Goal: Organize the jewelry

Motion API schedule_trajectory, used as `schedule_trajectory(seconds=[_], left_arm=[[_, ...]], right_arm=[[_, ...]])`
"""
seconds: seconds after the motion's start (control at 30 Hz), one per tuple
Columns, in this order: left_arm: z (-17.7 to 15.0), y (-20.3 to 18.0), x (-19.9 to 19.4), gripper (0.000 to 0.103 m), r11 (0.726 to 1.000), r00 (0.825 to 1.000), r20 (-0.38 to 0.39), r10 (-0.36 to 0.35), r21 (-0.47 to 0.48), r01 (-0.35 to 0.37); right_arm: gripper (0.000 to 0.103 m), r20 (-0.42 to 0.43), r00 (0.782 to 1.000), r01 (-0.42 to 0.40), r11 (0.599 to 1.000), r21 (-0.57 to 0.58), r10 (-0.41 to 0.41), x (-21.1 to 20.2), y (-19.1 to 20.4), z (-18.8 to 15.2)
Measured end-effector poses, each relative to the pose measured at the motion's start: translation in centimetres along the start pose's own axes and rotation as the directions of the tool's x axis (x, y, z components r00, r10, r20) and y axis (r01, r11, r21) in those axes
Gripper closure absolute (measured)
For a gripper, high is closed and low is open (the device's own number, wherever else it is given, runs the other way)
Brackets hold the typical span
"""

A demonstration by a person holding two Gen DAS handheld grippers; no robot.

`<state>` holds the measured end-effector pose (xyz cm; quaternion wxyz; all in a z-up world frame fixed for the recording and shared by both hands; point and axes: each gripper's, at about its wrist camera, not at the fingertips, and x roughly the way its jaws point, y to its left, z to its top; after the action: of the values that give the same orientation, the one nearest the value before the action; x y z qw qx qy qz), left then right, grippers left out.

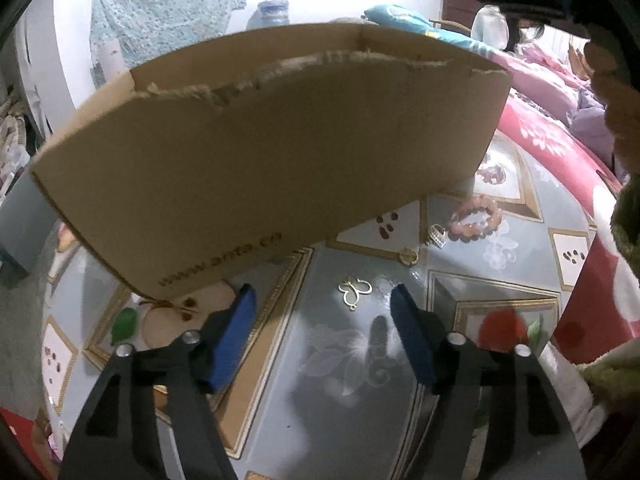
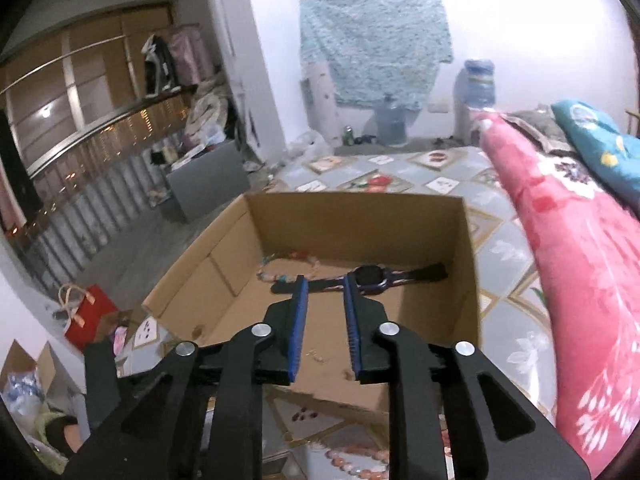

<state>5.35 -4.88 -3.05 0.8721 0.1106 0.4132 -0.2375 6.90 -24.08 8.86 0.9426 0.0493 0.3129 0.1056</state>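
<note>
While the left gripper (image 1: 324, 312) hangs over the patterned bench (image 1: 320, 380) with its blue fingers (image 1: 236, 340) spread wide and nothing between them, the gold butterfly pendant (image 1: 354, 290) lies just ahead of them beside the cardboard box (image 1: 260, 160), with a beaded bracelet (image 1: 476, 218) and what may be a small ring (image 1: 409, 256) farther off. The right gripper (image 2: 325, 320) hovers above the open box, fingers (image 2: 298, 320) narrowly parted and empty, over a watch (image 2: 368, 276) and a bead string (image 2: 280, 270) already inside. Judging by this, the sorting is partway done, and the next move calls for lowering the left fingers squarely around the flat pendant.
</note>
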Motion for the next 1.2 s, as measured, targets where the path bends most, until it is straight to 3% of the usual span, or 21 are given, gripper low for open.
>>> schedule_trajectory(seconds=[0.13, 0.23, 0.3, 0.37, 0.47, 0.6, 0.77, 0.9, 1.07, 1.2], left_arm=[[0.0, 0.1, 0.6, 0.026, 1.000, 1.000, -0.020, -0.006, -0.003, 0.006], [-0.1, -0.3, 0.9, 0.021, 1.000, 0.999, -0.033, -0.009, 0.015, 0.010], [-0.2, -0.5, 0.8, 0.017, 1.000, 0.999, -0.039, -0.009, 0.024, 0.010], [-0.3, -0.5, 0.9, 0.012, 1.000, 0.999, -0.050, -0.010, 0.026, 0.011], [-0.5, -0.4, 1.0, 0.006, 1.000, 0.998, -0.059, -0.005, 0.030, 0.007], [-0.7, -0.4, 1.0, 0.006, 0.999, 0.998, -0.062, -0.003, 0.044, 0.006], [-0.9, -0.5, 0.9, 0.006, 1.000, 0.999, -0.053, 0.004, 0.031, -0.003], [-0.9, -0.5, 0.9, 0.006, 1.000, 0.997, -0.073, 0.014, 0.027, -0.012], [-0.6, -0.5, 1.0, 0.006, 1.000, 0.995, -0.104, 0.013, 0.028, -0.010], [-0.5, -0.5, 1.1, 0.006, 1.000, 0.994, -0.112, 0.010, 0.028, -0.007]], right_arm=[[0.080, 0.008, 1.000, 0.003, 1.000, 0.001, -0.003, -1.6, -0.3, 0.0], [0.066, 0.020, 1.000, -0.012, 0.998, -0.062, 0.013, -3.6, 0.4, -0.6], [0.049, 0.013, 0.999, -0.039, 0.992, -0.121, 0.041, -5.2, 1.4, -1.5], [0.038, -0.016, 0.998, -0.060, 0.984, -0.167, 0.058, -6.0, 2.3, -2.4], [0.030, -0.106, 0.992, -0.079, 0.981, -0.174, 0.061, -6.1, 3.4, -5.1], [0.026, -0.248, 0.969, -0.006, 0.999, -0.032, -0.002, -4.0, 1.9, -8.9], [0.026, -0.408, 0.904, 0.178, 0.980, 0.094, -0.125, -0.9, -0.8, -13.0], [0.025, -0.468, 0.874, 0.201, 0.974, 0.107, -0.129, 0.8, -0.8, -14.5], [0.015, -0.466, 0.873, 0.203, 0.976, 0.074, -0.146, 1.9, 0.0, -14.8], [0.008, -0.457, 0.884, 0.174, 0.978, 0.113, -0.104, 2.0, 0.1, -14.7]])
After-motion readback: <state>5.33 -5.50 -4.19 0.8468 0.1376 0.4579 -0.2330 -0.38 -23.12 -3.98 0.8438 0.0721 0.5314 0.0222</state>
